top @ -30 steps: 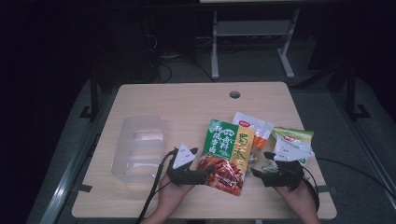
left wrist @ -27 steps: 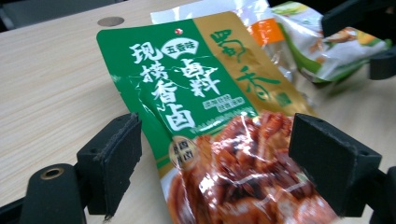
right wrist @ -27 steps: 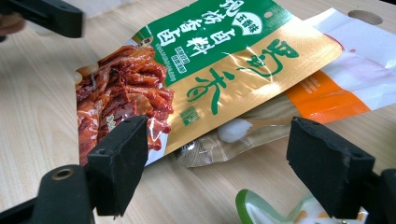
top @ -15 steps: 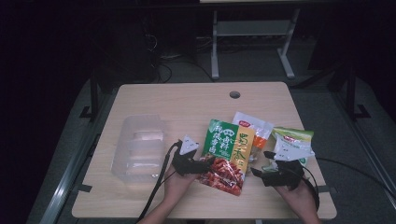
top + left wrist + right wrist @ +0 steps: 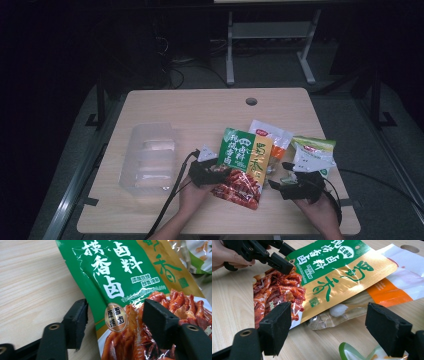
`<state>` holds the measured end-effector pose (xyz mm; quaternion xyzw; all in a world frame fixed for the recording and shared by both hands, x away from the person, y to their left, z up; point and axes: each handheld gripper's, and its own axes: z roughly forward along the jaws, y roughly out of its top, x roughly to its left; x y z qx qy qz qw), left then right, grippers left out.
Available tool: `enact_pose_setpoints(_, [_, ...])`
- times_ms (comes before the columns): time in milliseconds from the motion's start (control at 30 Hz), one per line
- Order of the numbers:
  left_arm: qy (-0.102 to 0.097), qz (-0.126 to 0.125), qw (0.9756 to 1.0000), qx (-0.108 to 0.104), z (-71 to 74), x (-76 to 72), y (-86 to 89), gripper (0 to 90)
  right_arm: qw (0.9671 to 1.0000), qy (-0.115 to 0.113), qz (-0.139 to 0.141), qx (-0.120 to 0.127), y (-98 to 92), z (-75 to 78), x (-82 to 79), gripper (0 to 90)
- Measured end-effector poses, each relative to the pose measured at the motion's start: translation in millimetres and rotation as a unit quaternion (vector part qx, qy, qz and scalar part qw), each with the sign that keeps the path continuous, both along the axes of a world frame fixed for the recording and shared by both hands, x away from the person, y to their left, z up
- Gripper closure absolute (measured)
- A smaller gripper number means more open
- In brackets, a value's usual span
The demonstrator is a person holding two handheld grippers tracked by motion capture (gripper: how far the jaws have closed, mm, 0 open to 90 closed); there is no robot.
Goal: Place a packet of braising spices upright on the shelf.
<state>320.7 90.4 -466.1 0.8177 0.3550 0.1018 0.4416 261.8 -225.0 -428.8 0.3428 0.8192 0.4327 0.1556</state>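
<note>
Lying long axis toward the table's far edge, seasoning packet (image 5: pixel 242 162) between the half-closed, closing left claw (image 5: pixel 113 321).

Left tool (image 5: pixel 216 172) jaws have just been closing; right tool (image 5: pixel 292 185) gapes.

In the high view the contents of the clear plastic box (image 5: pixel 150 160) are too dim to make out. The white-and-orange packet (image 5: pixel 272 137) lies partly hidden under the green-and-gold packet (image 5: pixel 243 162) (its lower half covered), and the print on both is too small to read there. The left gripper view cuts that green-and-gold packet off at its top and bottom edges.
</note>
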Motion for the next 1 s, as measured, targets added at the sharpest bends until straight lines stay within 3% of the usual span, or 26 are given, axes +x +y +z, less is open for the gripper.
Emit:
enact_pose_setpoints(167, [-0.002, 0.003, 1.0000, -0.001, 0.5, -1.4, -1.1, 45.2, 1.0000, -0.002, 0.002, 0.000, 0.7, 0.1, 0.2, 20.6])
enact_pose_setpoints(267, [-0.005, 0.004, 1.0000, 0.001, 1.8, -1.9, -0.6, 54.4, 1.0000, 0.001, 0.001, 0.000, 1.3, -0.2, 0.3, 20.7])
enact_pose_setpoints(467, [-0.002, 0.002, 0.9998, -0.017, 1.1, -1.0, 1.8, 66.9, 1.0000, 0.003, 0.001, -0.001, 1.6, -1.0, 1.4, 20.8])
enact_pose_setpoints(600, [0.002, -0.005, 0.9997, -0.022, 0.6, -1.5, 2.8, 79.9, 1.0000, -0.006, -0.003, -0.007, 2.5, 1.2, 2.0, 22.0])
enact_pose_setpoints(700, [-0.002, -0.008, 0.9998, -0.019, 1.2, -3.7, 1.2, 86.5, 0.9998, 0.013, -0.015, -0.005, 1.6, -0.4, 7.2, 22.1])
enact_pose_setpoints(833, [-0.021, 0.000, 0.9996, -0.019, 2.9, -8.9, 2.7, 88.6, 0.9984, 0.043, -0.036, -0.003, -2.2, -3.9, 14.6, 23.1])
enact_pose_setpoints(1000, [-0.039, 0.014, 0.9985, -0.035, 5.5, -15.5, 10.8, 89.1, 0.9958, 0.066, -0.061, 0.019, -10.3, -3.2, 24.6, 23.0])
